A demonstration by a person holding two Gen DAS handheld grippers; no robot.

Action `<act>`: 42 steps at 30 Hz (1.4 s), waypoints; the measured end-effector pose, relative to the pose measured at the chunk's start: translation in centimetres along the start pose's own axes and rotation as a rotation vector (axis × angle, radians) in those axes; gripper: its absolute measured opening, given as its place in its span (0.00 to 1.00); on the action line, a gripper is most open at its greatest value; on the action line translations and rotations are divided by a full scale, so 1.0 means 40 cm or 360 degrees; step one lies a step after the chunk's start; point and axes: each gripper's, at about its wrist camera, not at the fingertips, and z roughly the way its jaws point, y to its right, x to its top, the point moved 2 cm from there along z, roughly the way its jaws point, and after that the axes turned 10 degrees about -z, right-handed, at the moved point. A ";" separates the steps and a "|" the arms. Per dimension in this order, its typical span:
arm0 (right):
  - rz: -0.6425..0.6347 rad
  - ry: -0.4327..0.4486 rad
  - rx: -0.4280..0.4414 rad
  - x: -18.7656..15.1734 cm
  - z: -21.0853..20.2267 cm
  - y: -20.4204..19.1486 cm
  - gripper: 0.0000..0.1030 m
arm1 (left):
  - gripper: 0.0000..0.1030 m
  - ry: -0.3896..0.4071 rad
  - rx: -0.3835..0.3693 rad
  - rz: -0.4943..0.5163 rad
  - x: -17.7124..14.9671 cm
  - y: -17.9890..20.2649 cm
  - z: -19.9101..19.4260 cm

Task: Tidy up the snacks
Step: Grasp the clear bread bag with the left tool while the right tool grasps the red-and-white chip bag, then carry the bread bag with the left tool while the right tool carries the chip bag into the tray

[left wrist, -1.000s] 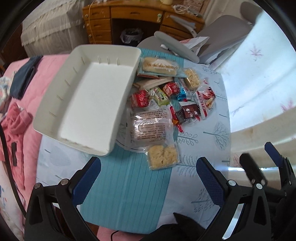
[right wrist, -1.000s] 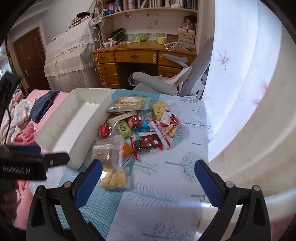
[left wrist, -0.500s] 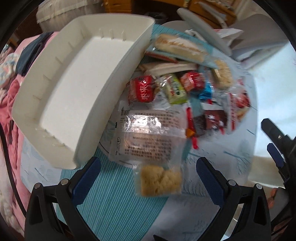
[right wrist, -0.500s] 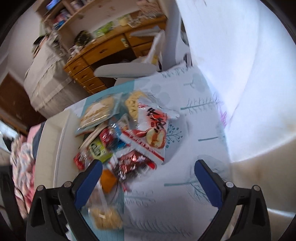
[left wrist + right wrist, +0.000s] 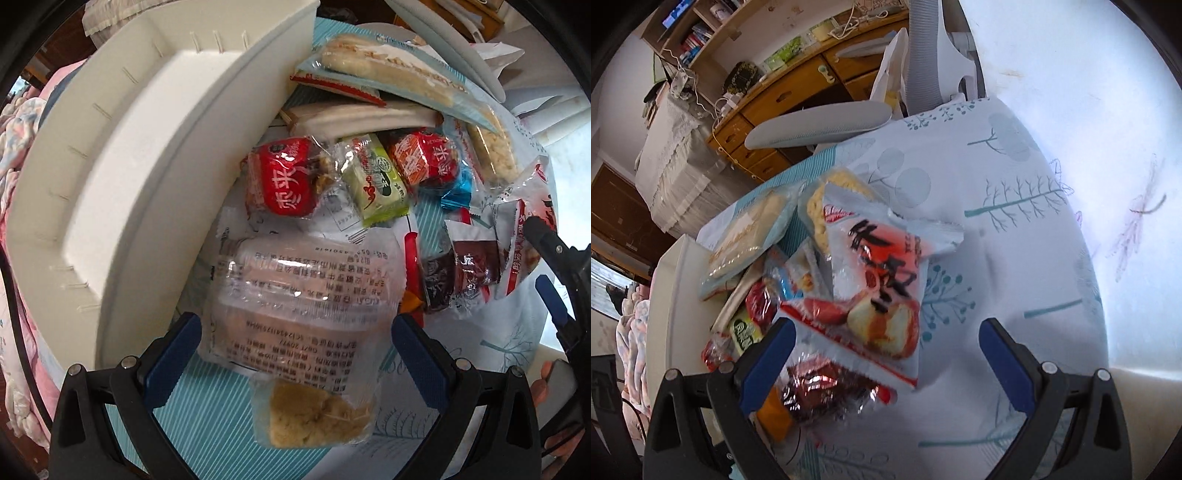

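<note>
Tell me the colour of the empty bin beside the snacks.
White; the bin shows best in the left wrist view.

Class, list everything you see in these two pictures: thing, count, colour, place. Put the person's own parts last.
bin: 1, white, left of snacks
clear pack: 1, between left gripper's fingers
crumbly cake: 1, tan, nearest
red packets: 2, beside bin
green packet: 1, between red packets
long bread pack: 1, pale blue, far end
white-red bag: 1, ahead of right gripper
dark packet: 1, maroon, under bag
chair: 1, grey, behind table
desk: 1, wooden, background
left gripper: open
right gripper: open
</note>
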 end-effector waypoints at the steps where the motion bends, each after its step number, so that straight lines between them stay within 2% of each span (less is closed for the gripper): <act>1: -0.0003 0.0001 0.0003 0.002 0.004 0.002 0.96 | 0.99 -0.0009 -0.0003 0.0004 0.003 0.003 0.006; 4: -0.0014 -0.0015 0.0020 0.005 0.023 0.009 0.92 | 0.99 -0.0021 0.0010 0.0015 0.011 0.019 0.023; 6: -0.0011 -0.0040 0.0061 0.003 0.037 0.014 0.86 | 0.98 -0.0023 0.0021 0.0013 0.011 0.023 0.032; 8: -0.0025 -0.0021 0.0054 0.004 0.037 0.015 0.73 | 0.98 -0.0012 0.0023 0.0011 0.013 0.027 0.038; 10: -0.0043 -0.0028 0.0086 0.005 0.040 0.014 0.66 | 0.96 -0.0003 0.0019 0.0005 0.018 0.026 0.043; 13: -0.0024 -0.0027 0.0110 0.006 0.041 0.020 0.60 | 0.90 0.0010 0.0027 0.0010 0.023 0.019 0.052; 15: -0.0008 -0.0033 0.0125 0.005 0.038 0.024 0.56 | 0.83 0.0014 0.0029 0.0004 0.023 0.013 0.054; 21: 0.0002 -0.0097 0.0133 -0.004 0.027 0.019 0.54 | 0.73 0.0012 0.0027 0.0002 0.011 -0.015 0.030; 30: 0.0163 -0.0264 0.0175 -0.057 -0.011 0.024 0.53 | 0.71 -0.0127 0.0100 0.0076 -0.029 -0.043 0.023; 34: 0.0224 -0.0338 0.0192 -0.091 -0.036 0.028 0.53 | 0.71 -0.0190 0.0094 0.0107 -0.060 -0.052 0.011; 42: 0.0291 -0.0452 0.0210 -0.149 -0.098 0.004 0.53 | 0.71 -0.0206 0.0010 0.0218 -0.106 -0.062 -0.072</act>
